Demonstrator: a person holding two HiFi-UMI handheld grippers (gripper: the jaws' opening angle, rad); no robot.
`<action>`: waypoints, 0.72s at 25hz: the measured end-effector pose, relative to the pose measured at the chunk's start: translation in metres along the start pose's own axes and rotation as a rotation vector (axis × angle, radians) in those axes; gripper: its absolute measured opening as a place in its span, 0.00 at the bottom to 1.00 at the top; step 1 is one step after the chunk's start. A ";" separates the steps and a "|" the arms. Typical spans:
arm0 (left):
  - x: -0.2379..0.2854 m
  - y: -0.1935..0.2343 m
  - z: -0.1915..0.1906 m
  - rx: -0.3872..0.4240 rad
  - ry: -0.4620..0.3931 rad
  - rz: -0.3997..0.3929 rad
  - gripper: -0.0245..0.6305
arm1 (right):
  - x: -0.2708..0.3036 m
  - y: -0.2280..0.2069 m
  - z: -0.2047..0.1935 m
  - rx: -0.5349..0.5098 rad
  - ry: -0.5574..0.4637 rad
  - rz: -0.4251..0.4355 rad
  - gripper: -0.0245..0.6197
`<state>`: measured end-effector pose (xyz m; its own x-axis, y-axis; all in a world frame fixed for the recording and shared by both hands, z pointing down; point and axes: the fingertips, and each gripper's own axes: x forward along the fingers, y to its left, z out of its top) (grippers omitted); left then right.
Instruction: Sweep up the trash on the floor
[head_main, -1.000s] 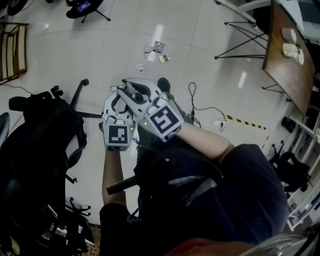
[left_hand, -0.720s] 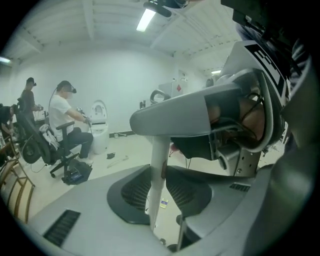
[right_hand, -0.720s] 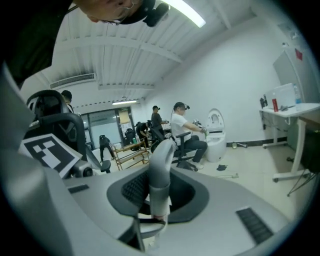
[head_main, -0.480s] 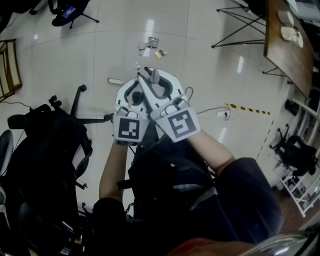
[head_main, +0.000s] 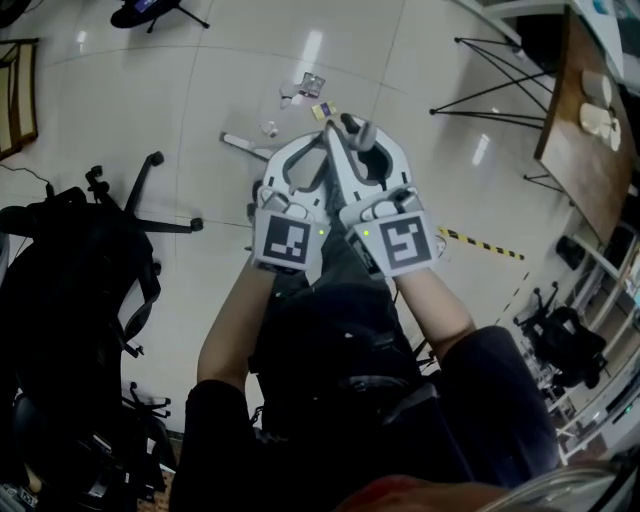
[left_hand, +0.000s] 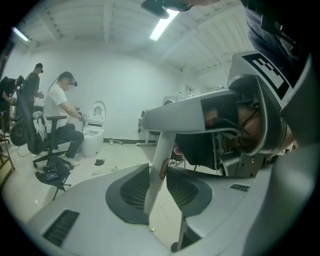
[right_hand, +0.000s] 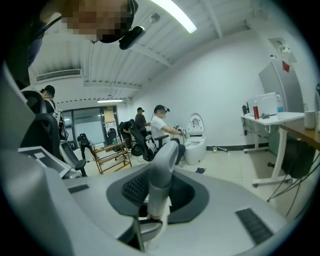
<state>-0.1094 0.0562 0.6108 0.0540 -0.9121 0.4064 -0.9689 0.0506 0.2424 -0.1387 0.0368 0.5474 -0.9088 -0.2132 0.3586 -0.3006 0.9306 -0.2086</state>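
While left tongs (left_hand: 159, 182) clamp the white broom shaft (left_hand: 161, 150) and right tongs (right_hand: 157, 200), just closing tighter, hold its grey grip (right_hand: 162, 170): advised, low strokes toward the trash (head_main: 312, 85).

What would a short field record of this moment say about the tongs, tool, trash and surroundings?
left tongs: shut on white pole
right tongs: shut on grey handle, jaws just closed in a little
trash: small scraps on the pale floor ahead of the tongs, not yet swept
surroundings: black office chair at left, wooden table at right
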 end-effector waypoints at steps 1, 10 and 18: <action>0.008 -0.003 0.001 -0.002 -0.001 0.000 0.19 | 0.000 -0.009 0.000 0.007 0.003 -0.002 0.18; 0.072 -0.023 0.017 0.011 -0.019 -0.066 0.19 | 0.000 -0.081 0.008 0.035 -0.043 -0.077 0.18; 0.105 -0.035 0.031 0.035 -0.051 -0.126 0.19 | -0.001 -0.116 0.018 0.043 -0.058 -0.107 0.18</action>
<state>-0.0776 -0.0536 0.6178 0.1640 -0.9298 0.3296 -0.9631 -0.0785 0.2576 -0.1079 -0.0766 0.5553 -0.8858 -0.3282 0.3280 -0.4074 0.8885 -0.2112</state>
